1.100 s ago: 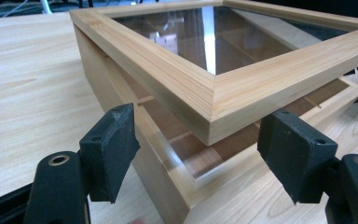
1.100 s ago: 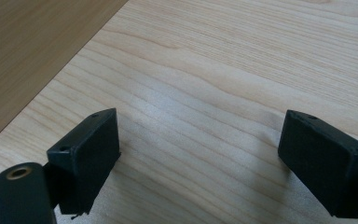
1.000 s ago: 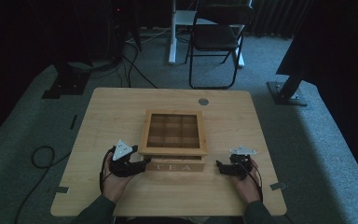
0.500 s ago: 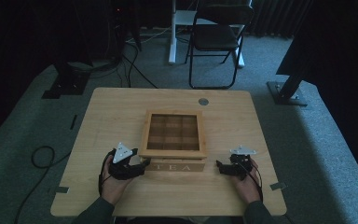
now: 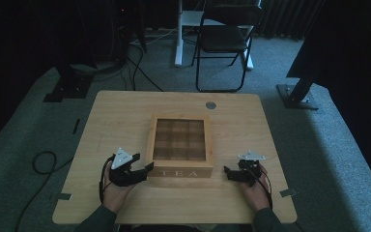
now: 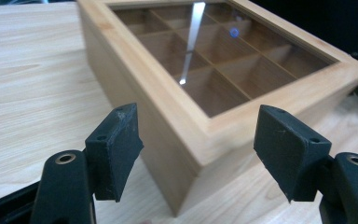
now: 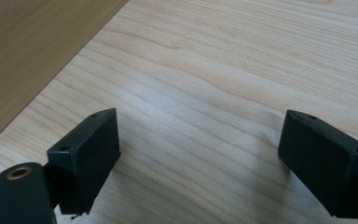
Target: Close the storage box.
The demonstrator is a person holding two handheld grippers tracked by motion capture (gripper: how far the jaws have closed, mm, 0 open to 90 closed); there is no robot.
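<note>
1. A wooden box (image 5: 179,145) is sitting in the middle of the desk (image 5: 116,116), its front face lettered "TEA" and turned toward the person.
2. Its lid is lying closed, and the glass pane (image 6: 223,51) is showing a grid of wooden compartments underneath (nothing visible inside them).
3. The left gripper (image 5: 142,163) is resting on the desk just beside the box's near left corner, held in the left hand (image 5: 116,191).
4. In the left gripper view the jaws are standing wide apart and the box corner (image 6: 193,163) is sitting between them, with neither pad touching the wood.
5. The right gripper (image 5: 228,173) is resting on the desk near the box's near right corner, a small gap showing between it and the box, with the right hand (image 5: 253,188) behind it.
6. In the right gripper view its jaws are spread too, with bare desk between them and the box's side (image 7: 37,51) showing at the upper left.
7. A grey plate is riding on top of each gripper, and a black cable is looping round each wrist.
8. A small round grey disc (image 5: 210,105) is lying at the far edge of the desk, well apart from the box.
9. Beyond the desk a black folding chair (image 5: 224,41) is standing on the carpet (image 5: 38,130), with cables (image 5: 43,162) trailing across the floor at the left.
</note>
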